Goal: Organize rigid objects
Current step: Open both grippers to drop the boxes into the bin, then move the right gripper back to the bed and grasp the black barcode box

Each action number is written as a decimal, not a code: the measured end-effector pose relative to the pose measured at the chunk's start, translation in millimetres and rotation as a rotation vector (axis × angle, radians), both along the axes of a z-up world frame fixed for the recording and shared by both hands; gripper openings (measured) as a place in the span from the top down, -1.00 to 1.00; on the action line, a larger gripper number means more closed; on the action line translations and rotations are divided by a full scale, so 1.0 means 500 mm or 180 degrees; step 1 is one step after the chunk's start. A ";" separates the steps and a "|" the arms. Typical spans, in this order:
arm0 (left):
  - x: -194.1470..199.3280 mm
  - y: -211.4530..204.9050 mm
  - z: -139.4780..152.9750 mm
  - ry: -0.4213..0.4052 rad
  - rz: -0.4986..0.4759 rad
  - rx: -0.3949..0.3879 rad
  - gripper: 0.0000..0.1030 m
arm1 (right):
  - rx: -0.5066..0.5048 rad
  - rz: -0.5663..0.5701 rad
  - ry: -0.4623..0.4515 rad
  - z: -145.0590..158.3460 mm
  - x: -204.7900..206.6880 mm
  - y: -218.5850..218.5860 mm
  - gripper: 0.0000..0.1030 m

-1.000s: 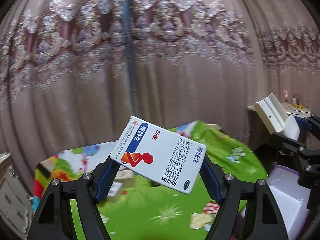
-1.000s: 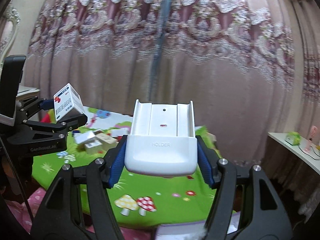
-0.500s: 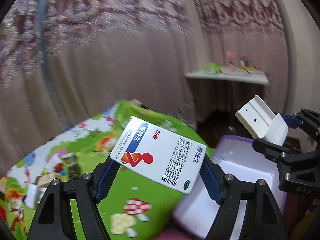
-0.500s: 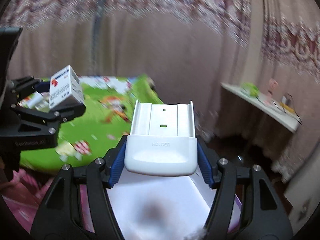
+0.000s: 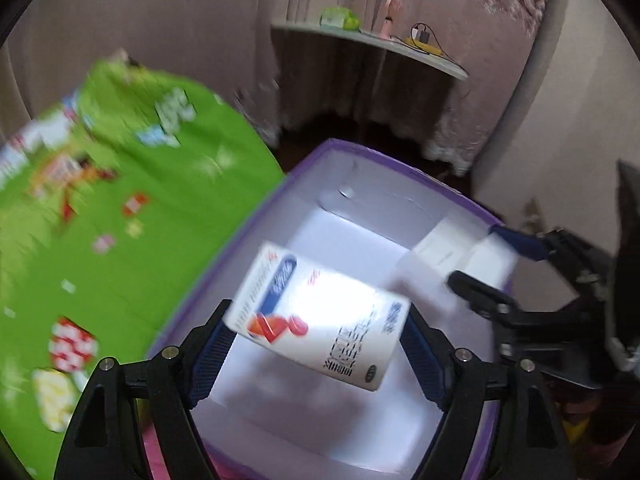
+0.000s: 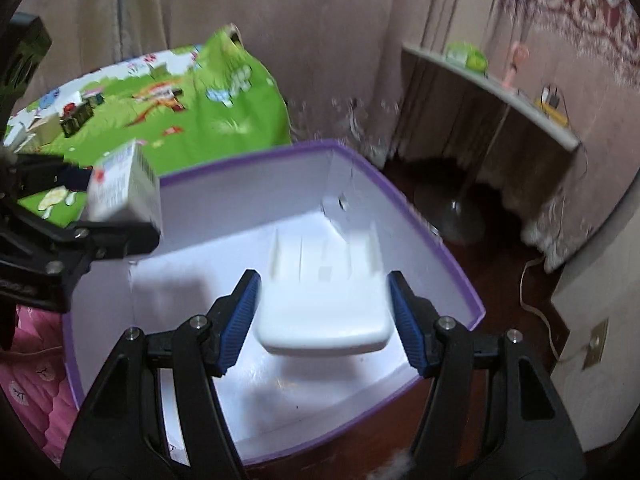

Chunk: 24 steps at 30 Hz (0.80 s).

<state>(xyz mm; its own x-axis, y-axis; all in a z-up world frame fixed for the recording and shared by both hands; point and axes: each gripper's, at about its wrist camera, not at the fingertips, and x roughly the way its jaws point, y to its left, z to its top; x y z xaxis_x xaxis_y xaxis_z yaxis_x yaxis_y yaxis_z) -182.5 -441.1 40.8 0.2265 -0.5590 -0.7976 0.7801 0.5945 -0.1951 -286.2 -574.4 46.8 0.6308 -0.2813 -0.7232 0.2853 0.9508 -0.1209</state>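
Observation:
A white medicine box (image 5: 320,316) with a red figure and blue label lies tilted between the blue pads of my left gripper (image 5: 316,312). Its jaws are opening and the box is blurred, slipping loose. A white plastic holder (image 6: 324,312) hangs between the pads of my right gripper (image 6: 323,280), with a narrow gap on each side, dropping free. Both are over a white storage bin with a purple rim (image 6: 248,156), whose rim (image 5: 222,260) also shows in the left wrist view. The left gripper (image 6: 100,208) and its medicine box (image 6: 124,188) show at the left of the right wrist view.
A green cartoon mat (image 6: 224,112) with several small boxes (image 6: 76,116) lies left of the bin. A pink quilt (image 6: 32,360) is at the lower left. A wall shelf (image 6: 500,92), a fan base (image 6: 452,212) and a cable with a socket (image 6: 596,344) stand to the right.
Both grippers swung away from the curtain and tipped down over the purple-rimmed bin. The medicine box and the holder, gripped firmly before, now blur and come loose between the pads.

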 end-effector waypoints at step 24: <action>0.198 0.846 -0.019 -0.0809 0.3054 0.0463 -0.65 | 0.0700 0.2006 0.0311 -0.027 0.560 0.594 -0.68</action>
